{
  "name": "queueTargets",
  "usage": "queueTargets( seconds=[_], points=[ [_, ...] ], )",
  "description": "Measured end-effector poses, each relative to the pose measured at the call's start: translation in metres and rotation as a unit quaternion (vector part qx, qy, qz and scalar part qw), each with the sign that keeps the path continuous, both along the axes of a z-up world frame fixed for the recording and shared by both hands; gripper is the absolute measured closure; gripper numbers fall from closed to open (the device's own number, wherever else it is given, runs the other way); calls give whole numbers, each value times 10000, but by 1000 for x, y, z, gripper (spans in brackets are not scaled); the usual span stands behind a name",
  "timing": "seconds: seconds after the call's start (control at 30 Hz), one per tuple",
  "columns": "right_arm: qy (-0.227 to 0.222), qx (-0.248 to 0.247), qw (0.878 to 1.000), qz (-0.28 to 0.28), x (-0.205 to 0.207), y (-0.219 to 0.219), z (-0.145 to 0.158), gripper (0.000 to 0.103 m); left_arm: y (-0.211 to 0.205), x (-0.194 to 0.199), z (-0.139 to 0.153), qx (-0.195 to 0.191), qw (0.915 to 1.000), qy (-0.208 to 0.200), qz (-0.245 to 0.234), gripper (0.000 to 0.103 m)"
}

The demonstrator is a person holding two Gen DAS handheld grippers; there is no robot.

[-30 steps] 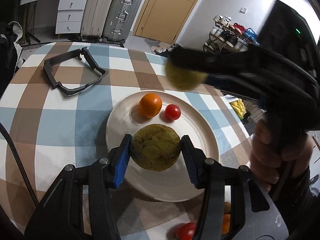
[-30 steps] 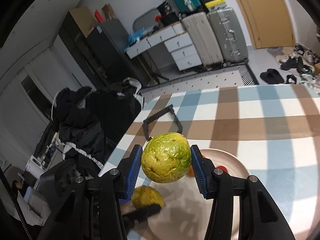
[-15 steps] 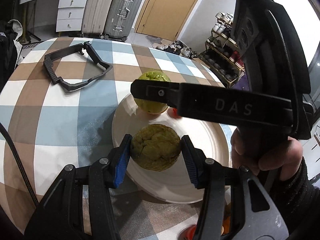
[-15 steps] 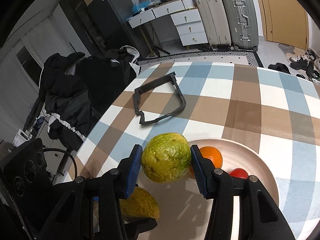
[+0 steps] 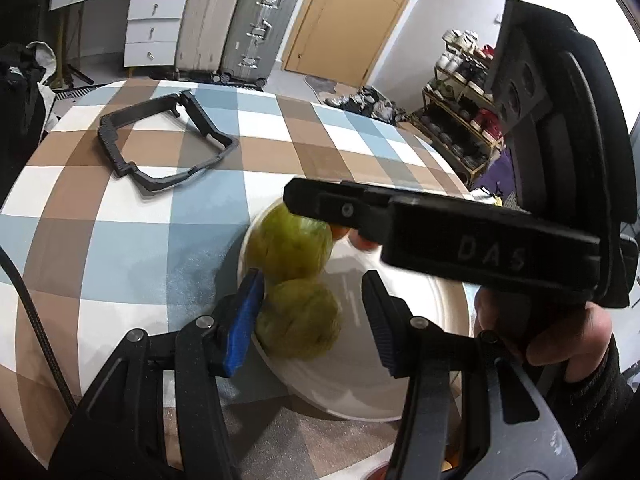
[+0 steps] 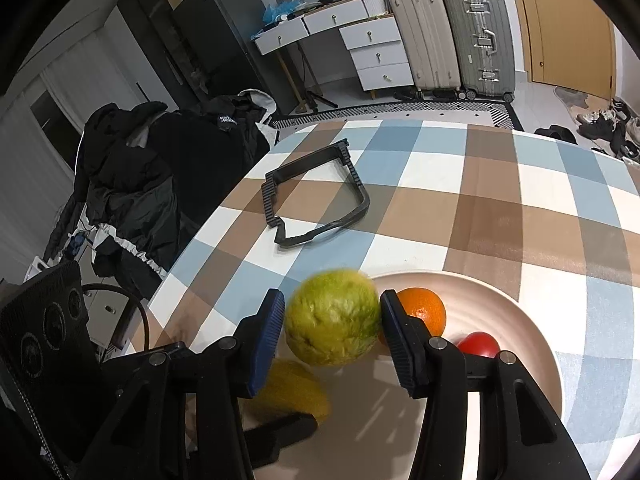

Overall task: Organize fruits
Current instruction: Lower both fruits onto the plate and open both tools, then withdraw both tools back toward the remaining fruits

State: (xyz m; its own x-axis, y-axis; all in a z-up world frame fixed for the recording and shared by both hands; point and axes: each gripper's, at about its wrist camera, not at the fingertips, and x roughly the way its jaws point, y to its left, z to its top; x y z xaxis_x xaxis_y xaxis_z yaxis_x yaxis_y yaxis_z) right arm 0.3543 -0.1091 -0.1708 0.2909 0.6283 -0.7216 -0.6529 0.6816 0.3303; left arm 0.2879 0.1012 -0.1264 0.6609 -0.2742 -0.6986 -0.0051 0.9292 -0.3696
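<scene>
The room is lit evenly from above, not very bright, with a cool indoor tone. Both views are fisheye, so straight lines bend strongly near the borders, and the corners fall into black. In the right wrist view the green fruit (image 6: 333,318) is smeared by motion blur, while the checked desk (image 6: 500,208) stays sharp. In the left wrist view the same fruit is also soft, and the wrinkled fruit (image 5: 298,322) near it is a little blurred. The plate (image 5: 420,376) shows a pale glare on its surface and soft shadows under the fruits. The wall at the upper right is overexposed.
</scene>
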Motion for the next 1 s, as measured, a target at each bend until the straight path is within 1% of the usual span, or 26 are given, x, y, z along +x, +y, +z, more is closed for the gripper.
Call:
queueTargets(
  seconds=[0.17, 0.27, 0.33, 0.4, 0.47, 0.53, 0.57, 0.63, 0.67, 0.7, 0.73, 0.83, 0.9, 1.0],
  points=[
    [71, 122, 9998, -163, 0, -10, 5, 51, -1, -7, 8, 64, 9999, -84, 57, 55],
    [-53, 249, 9993, -259, -7, -21, 17, 51, -5, -14, 14, 176, 9998, -82, 73, 55],
    [-156, 378, 9984, -388, -14, -34, 27, 47, -7, -22, 19, 239, 9996, -105, 80, 53],
    [-247, 478, 9972, -526, -21, -46, 36, 36, -9, -30, 24, 317, 9993, -138, 125, 52],
    [-378, 492, 9958, -678, -28, -57, 44, 34, -11, -40, 31, 365, 9991, -175, 160, 50],
    [-500, 543, 9940, -805, -39, -72, 54, 33, -15, -52, 39, 433, 9985, -239, 218, 41],
    [-523, 582, 9934, -835, -44, -78, 57, 32, -16, -56, 42, 481, 9982, -262, 252, 39],
    [-616, 671, 9912, -963, -58, -93, 66, 27, -19, -67, 50, 583, 9973, -330, 312, 32],
    [-673, 710, 9900, -1014, -64, -99, 69, 21, -22, -75, 55, 630, 9967, -385, 341, 30],
    [-780, 771, 9881, -1076, -75, -108, 74, 17, -23, -79, 59, 658, 9964, -408, 353, 26],
    [-882, 828, 9864, -1111, -84, -115, 78, 16, -25, -85, 63, 709, 9957, -440, 391, 21],
    [-1126, 911, 9818, -1232, -110, -132, 87, 13, -30, -101, 74, 788, 9943, -561, 451, 20],
    [-1249, 976, 9784, -1330, -128, -143, 92, 3, -34, -113, 82, 866, 9932, -615, 470, 20],
    [-1466, 1088, 9718, -1494, -153, -159, 98, 0, -41, -129, 91, 980, 9916, -684, 502, 16]
  ],
)
